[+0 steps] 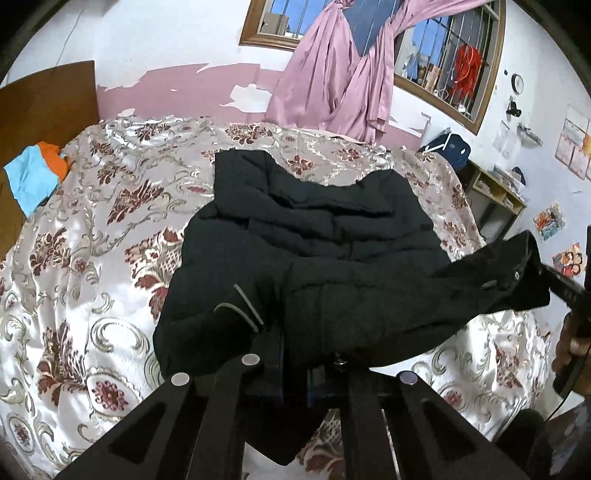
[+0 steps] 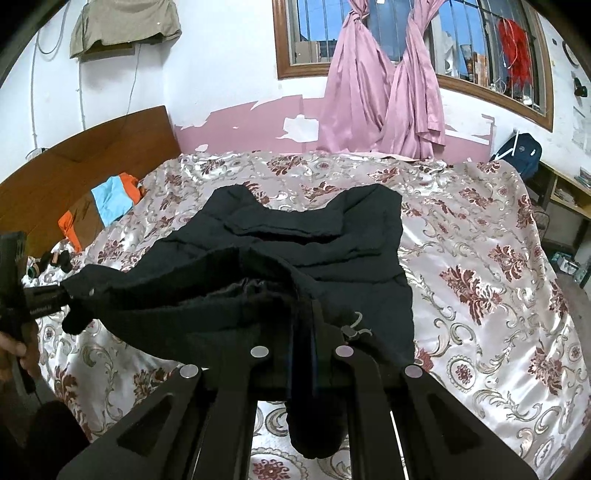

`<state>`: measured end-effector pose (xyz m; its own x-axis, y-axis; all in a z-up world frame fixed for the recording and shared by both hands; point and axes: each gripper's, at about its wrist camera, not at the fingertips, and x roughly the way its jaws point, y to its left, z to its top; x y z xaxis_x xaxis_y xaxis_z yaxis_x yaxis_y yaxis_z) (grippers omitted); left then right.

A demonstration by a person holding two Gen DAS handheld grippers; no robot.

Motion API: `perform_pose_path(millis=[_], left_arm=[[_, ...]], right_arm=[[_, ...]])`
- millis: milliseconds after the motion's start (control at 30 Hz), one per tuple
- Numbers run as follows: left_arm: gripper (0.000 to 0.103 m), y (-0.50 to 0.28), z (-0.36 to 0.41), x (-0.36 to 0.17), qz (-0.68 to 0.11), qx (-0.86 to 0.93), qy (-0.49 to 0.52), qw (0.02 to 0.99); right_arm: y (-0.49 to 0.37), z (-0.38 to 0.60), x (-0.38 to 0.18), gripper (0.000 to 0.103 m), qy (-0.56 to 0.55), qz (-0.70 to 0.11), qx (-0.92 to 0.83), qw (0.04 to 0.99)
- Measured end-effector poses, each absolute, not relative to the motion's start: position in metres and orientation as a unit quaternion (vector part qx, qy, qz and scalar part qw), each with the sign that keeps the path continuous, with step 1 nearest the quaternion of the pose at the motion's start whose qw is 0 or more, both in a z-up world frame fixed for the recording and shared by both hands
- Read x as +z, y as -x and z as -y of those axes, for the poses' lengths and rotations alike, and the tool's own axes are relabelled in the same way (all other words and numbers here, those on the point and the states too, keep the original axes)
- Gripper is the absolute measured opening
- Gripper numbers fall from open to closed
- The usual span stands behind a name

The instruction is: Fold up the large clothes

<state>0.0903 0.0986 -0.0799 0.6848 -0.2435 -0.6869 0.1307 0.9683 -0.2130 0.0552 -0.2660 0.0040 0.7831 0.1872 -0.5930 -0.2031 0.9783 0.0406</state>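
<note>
- Black jacket (image 1: 306, 258) fabric bunches right at the lens in both views, its near edge pinched between closed fingers; the rest lies spread toward the far side of the floral bedspread (image 1: 92, 258).
- Left gripper (image 1: 291, 354) is clamped on the jacket's near hem, beside a grey-trimmed flap.
- Right gripper (image 2: 314, 354) is clamped on another part of the same hem, which hangs down between its fingers.
- Open shelf unit (image 1: 495, 188) at far right holds small items too blurred to name; a dark blue bag (image 1: 448, 147) rests above it.
- Only the left wrist view shows the right gripper from outside, at right, with a lifted black strip of the jacket in its tip, and the posters (image 1: 569, 258) on the wall.
- Only the right wrist view shows the left gripper from outside, at far left, and a beige cloth (image 2: 125, 26) hung high on the wall.
- Both views show pink curtains (image 2: 384, 96) and a blue-and-orange garment (image 2: 112, 199) by the headboard (image 2: 92, 155).
</note>
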Motion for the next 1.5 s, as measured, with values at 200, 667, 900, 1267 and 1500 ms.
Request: perform_pose_path(millis=[200, 667, 900, 1267, 1500], left_arm=[[0.008, -0.107, -0.097, -0.068, -0.376, -0.102, 0.083, 0.917], [0.008, -0.138, -0.091, -0.054, -0.378, -0.101, 0.077, 0.917], [0.008, -0.142, -0.091, -0.053, -0.379, -0.097, 0.077, 0.917], [0.008, -0.163, -0.093, -0.052, -0.383, -0.105, 0.071, 0.915], [0.008, -0.205, -0.091, -0.052, -0.384, -0.124, 0.081, 0.911]], right_arm=[[-0.064, 0.272, 0.011, 0.006, 0.003, -0.303, 0.1, 0.948], [-0.082, 0.279, 0.02, 0.006, 0.006, -0.301, 0.096, 0.949], [-0.084, 0.278, 0.018, 0.006, 0.004, -0.297, 0.096, 0.95], [-0.1, 0.277, 0.022, 0.006, 0.011, -0.293, 0.103, 0.951], [-0.133, 0.278, 0.028, 0.006, 0.022, -0.296, 0.105, 0.949]])
